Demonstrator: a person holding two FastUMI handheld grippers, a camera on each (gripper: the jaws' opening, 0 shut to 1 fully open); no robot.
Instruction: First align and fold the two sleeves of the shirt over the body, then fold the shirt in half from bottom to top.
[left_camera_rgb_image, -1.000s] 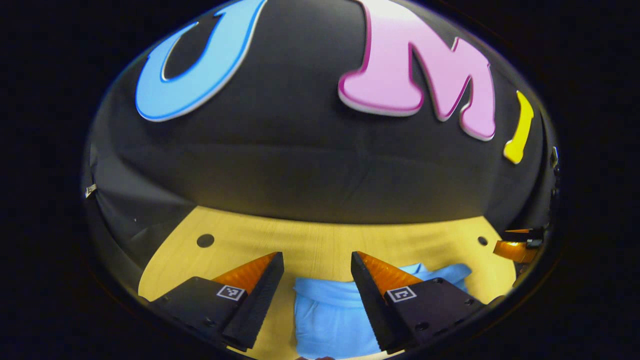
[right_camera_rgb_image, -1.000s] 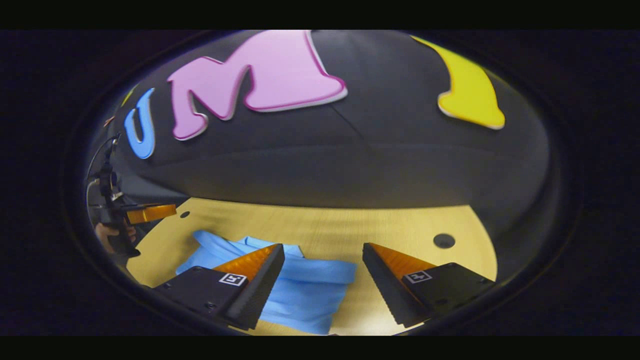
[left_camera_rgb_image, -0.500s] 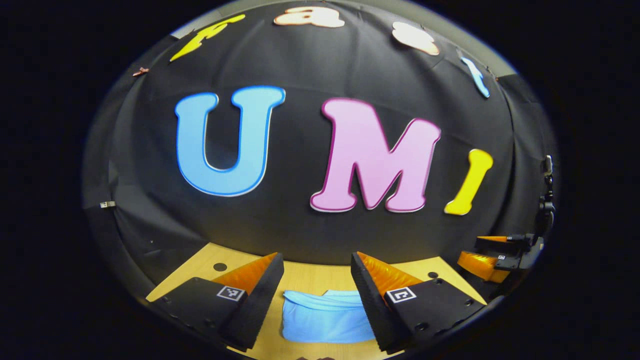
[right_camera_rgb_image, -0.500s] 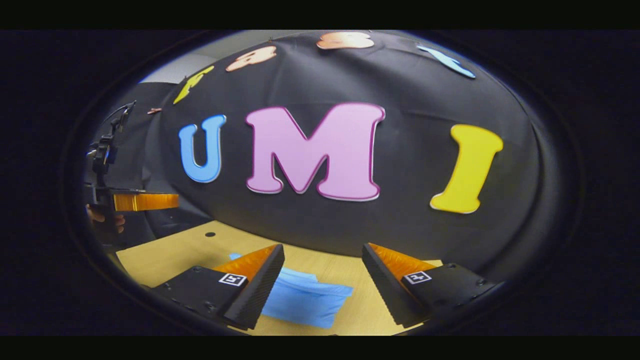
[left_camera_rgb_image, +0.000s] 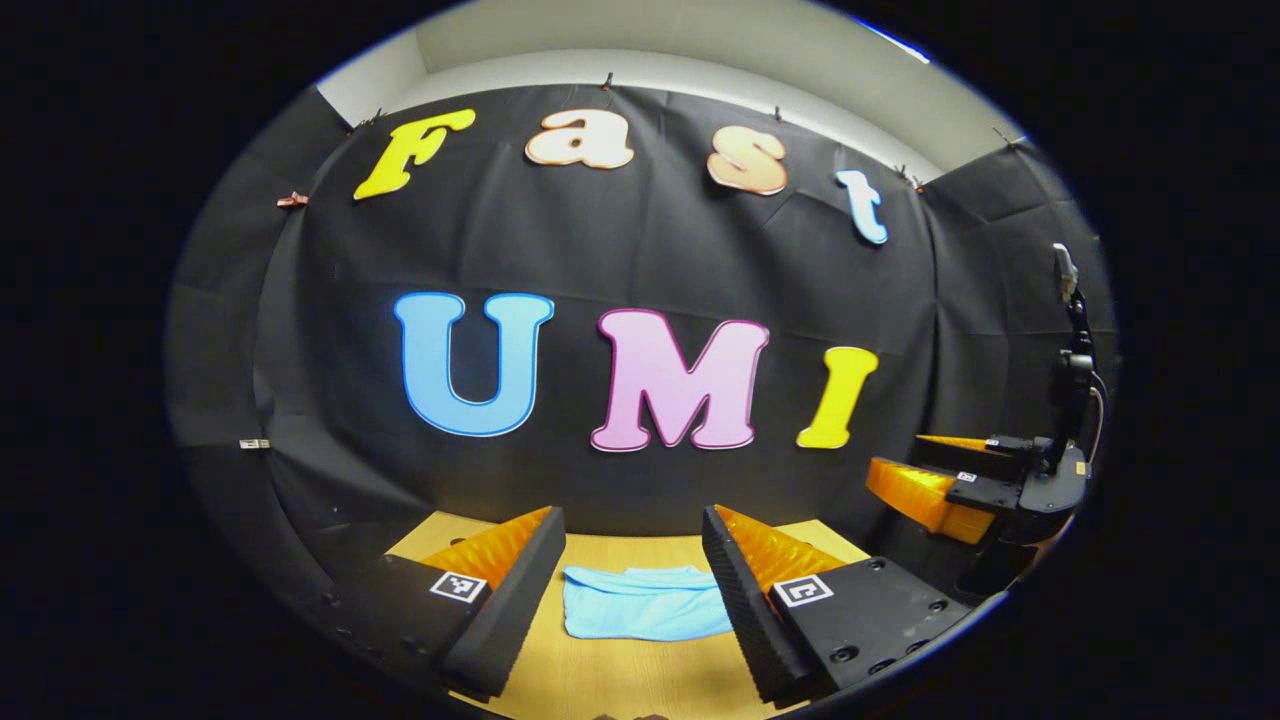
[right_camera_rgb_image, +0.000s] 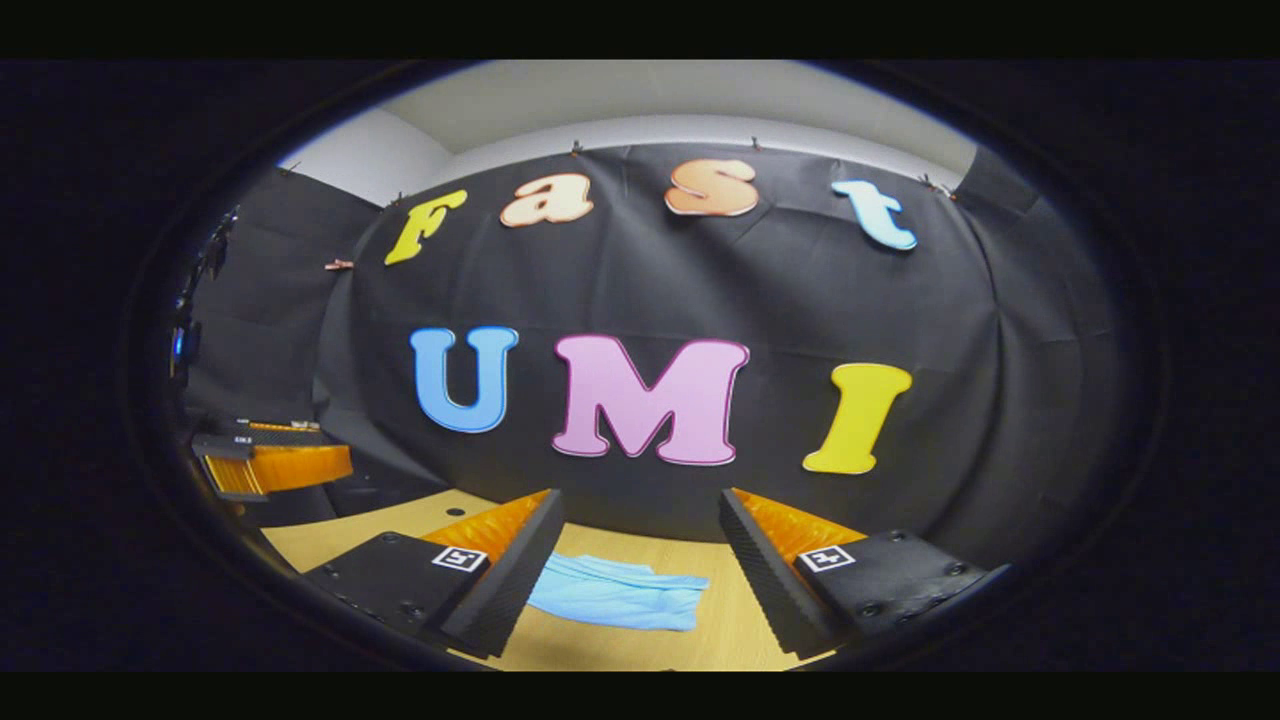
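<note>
In the left gripper view, the left hand-held gripper (left_camera_rgb_image: 632, 560) is held level above the table (left_camera_rgb_image: 610, 680) with its jaws spread wide and nothing between them, and the blue shirt (left_camera_rgb_image: 645, 612) lies beyond it as a compact folded rectangle, which suggests the folding is done and the tool is kept clear of it. In the right gripper view, the right hand-held gripper (right_camera_rgb_image: 640, 545) is likewise wide open and empty, with the shirt (right_camera_rgb_image: 615, 593) flat on the table (right_camera_rgb_image: 720, 630) well ahead of its fingers.
</note>
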